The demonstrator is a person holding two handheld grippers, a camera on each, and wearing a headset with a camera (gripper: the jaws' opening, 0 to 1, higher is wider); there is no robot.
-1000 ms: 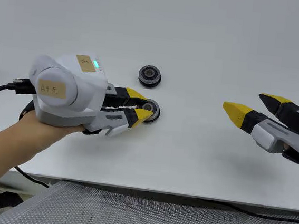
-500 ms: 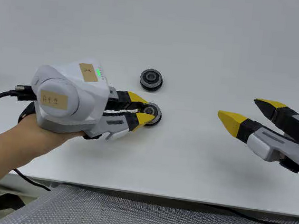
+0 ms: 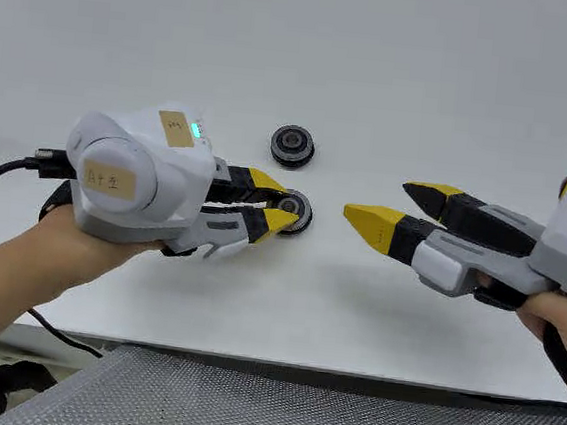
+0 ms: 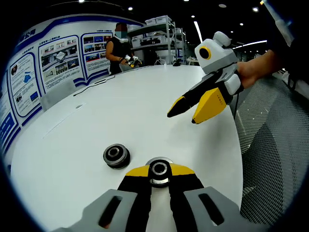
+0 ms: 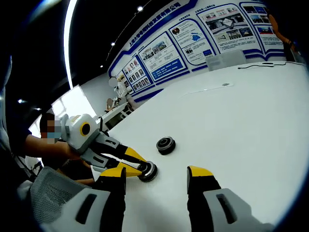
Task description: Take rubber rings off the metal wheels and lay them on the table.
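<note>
Left hand-held gripper pinches a black-ringed silver wheel; right hand-held gripper spread wide

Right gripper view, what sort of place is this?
Likely a showroom or demo lab: blue-trimmed display boards line the curved wall beside a large white table, with stocked shelves in the left gripper view.

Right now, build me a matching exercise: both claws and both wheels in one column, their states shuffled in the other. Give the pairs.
1. left claw
2. right claw
3. near wheel
4. far wheel

A. lies free on the table
B. open, holding nothing
C. clamped between two jaws
D. shut on a wheel

Pairs: 1-D, 2-B, 3-C, 4-A
</note>
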